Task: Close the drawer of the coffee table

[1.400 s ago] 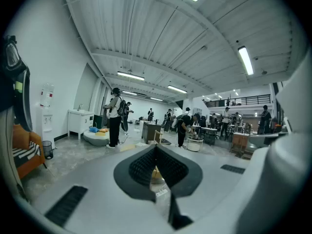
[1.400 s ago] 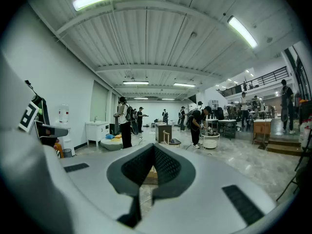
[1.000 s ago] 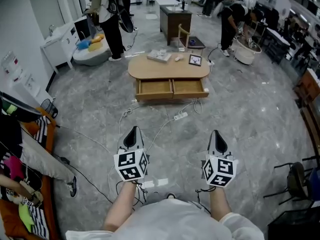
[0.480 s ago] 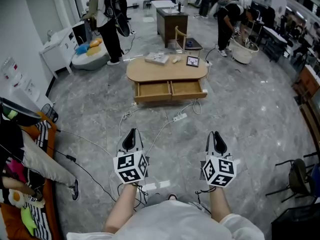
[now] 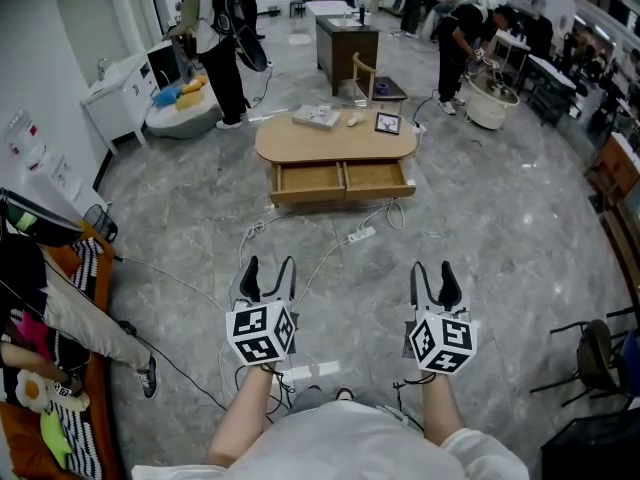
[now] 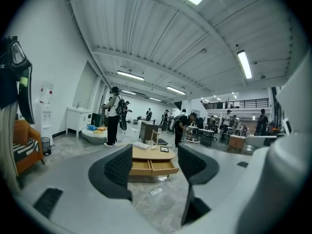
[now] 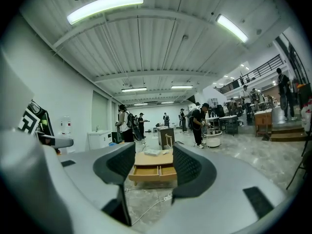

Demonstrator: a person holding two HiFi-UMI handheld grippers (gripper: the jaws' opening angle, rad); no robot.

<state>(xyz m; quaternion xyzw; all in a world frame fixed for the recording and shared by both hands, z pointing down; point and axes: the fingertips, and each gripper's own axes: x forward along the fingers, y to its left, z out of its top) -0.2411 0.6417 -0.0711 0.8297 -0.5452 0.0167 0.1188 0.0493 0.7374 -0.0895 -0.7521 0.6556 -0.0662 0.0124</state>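
Wooden coffee table (image 5: 335,138) stood well ahead, both drawers (image 5: 310,178) pulled out. Left gripper (image 5: 269,265) & right gripper (image 5: 432,268) had just been opening, jaws partly apart w/ nothing btwn them.

Your left tool (image 5: 269,267) and right tool (image 5: 432,270) look alike. Each has two black, tapering jaws lined on the inside with dimpled black pads (image 6: 118,168), and these sit on a smooth pale grey shell (image 7: 234,179). Behind the jaws each tool carries a white cube (image 5: 262,333) printed with black square markers. The jaws of both tools have just been opening, with nothing between them. You wear a white shirt (image 5: 340,433) whose short sleeves leave your forearms bare.
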